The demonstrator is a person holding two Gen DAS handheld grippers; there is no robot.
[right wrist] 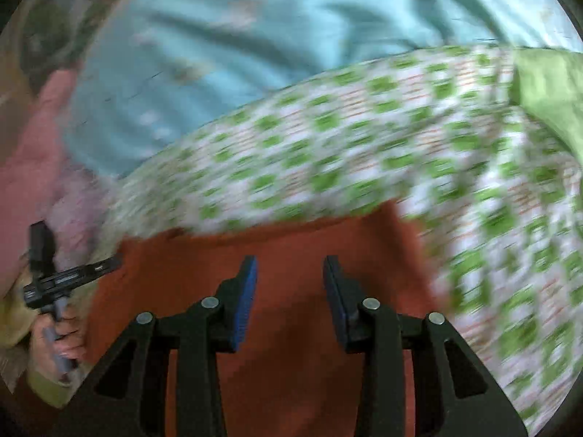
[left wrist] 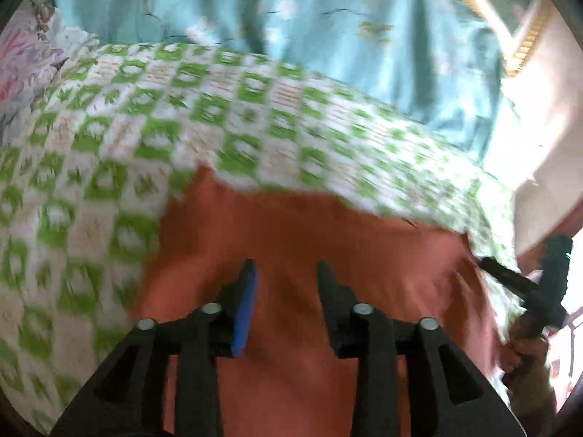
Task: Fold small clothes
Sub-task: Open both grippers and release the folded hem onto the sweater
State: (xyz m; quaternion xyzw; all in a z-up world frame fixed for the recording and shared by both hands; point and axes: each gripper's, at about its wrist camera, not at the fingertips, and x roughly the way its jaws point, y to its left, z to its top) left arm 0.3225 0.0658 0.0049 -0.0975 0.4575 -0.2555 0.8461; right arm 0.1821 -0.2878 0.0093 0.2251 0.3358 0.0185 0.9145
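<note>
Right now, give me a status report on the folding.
Left tool and right tool open, nothing held. Orange garment flat on green checked sheet. Nothing in the way.

The small cloth (left wrist: 291,240) is plain rust orange. The bed cover (left wrist: 153,116) under it is white with green squares and thin orange lines. The sheet (left wrist: 328,18) behind is light turquoise with pale flowers. Both grippers are black, left gripper (left wrist: 286,273) and right gripper (right wrist: 289,269), with blue pads (right wrist: 247,302)
</note>
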